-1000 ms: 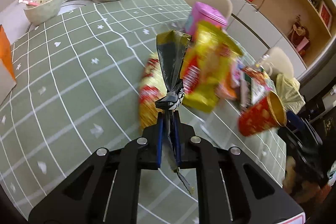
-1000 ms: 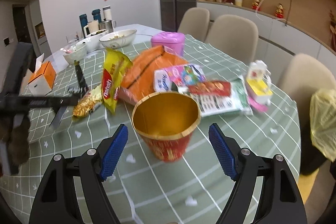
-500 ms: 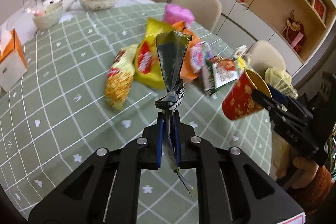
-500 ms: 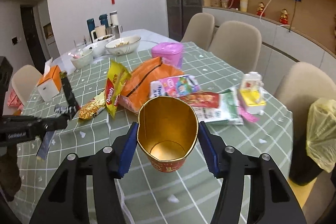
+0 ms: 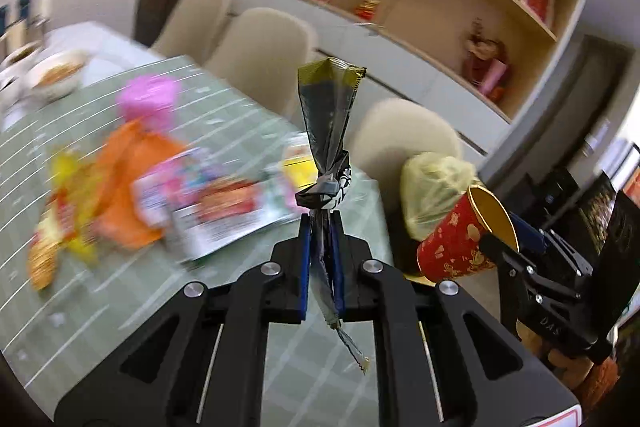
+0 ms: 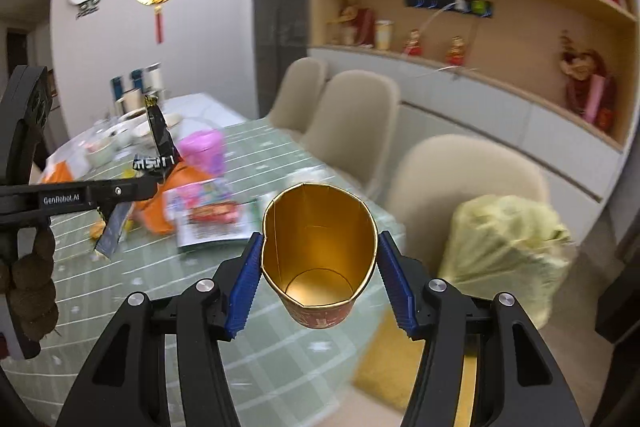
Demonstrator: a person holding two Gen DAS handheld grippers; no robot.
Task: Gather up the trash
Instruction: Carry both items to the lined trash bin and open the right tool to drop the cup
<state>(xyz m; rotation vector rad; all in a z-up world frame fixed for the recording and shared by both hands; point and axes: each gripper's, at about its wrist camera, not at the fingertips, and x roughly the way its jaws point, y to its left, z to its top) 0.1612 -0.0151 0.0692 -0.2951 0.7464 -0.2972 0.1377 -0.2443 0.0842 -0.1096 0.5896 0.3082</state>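
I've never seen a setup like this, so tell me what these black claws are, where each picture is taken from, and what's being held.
These are no robot arms: a person holds a two-finger gripper in each hand, each with a fisheye camera looking along its fingers.

The left wrist view shows the left gripper shut on a crumpled dark wrapper. The right wrist view shows the right gripper squeezing a red paper cup with a gold lining; its rim is bent by the grip.

Below lies a table with a green checked cloth, strewn with blurred snack packets, an orange bag and a pink container. A yellow bag sits by a chair, possibly for the trash.
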